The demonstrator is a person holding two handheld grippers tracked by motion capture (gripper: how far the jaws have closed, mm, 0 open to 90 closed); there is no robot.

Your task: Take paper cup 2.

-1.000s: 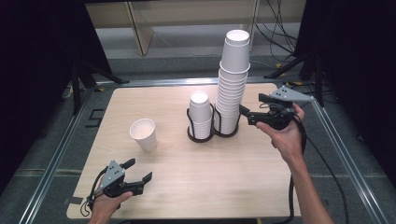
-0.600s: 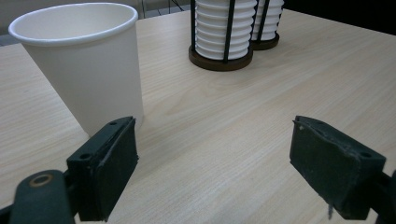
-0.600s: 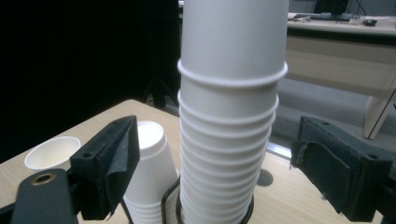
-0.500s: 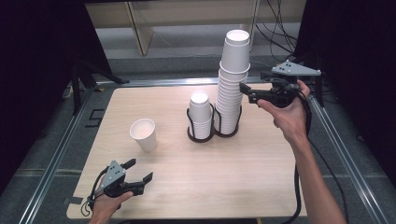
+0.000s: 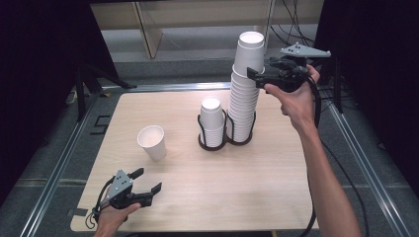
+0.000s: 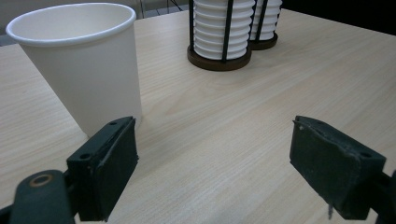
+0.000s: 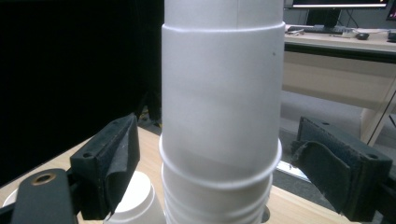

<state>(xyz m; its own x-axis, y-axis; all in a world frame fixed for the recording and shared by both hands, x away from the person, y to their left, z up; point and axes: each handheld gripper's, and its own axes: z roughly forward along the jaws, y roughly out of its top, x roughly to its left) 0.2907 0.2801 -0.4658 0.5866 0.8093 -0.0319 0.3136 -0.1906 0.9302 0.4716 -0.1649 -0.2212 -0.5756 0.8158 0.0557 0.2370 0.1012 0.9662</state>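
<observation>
In the high view, the right gripper [image 5: 253, 74] is raised beside the upper part of the tall stack of cups [image 5: 245, 94], which stands in the right ring of a black wire holder [image 5: 227, 139] near the middle of the table [image 5: 247, 187]. The short stack of cups [image 5: 213, 121] stands in the left ring. A single paper cup [image 5: 152, 142] stands upright on the table to the left of the holder, well apart from it. The left gripper [image 5: 148, 183] is low at the near left corner of the table, held by a hand [image 5: 111, 219].

The right gripper view gives what the high view cannot: the jaws stand wide apart on both sides of the tall stack [image 7: 222, 116], and gaps are visible between each pad and the cup wall, so the gripper [image 7: 233, 172] is open and grips nothing. The top of the short stack [image 7: 135, 205] shows low between the left jaw and the tall stack.

The left gripper view shows the jaws of this gripper [image 6: 212, 154] also apart with only bare table [image 6: 224, 140] between them, so it is open and holds nothing. The single cup [image 6: 84, 65] stands close behind the left jaw; whether it touches the jaw I cannot tell. The holder base [image 6: 219, 60] is farther back.

All cups are plain white; no writing or brand can be read on them.
</observation>
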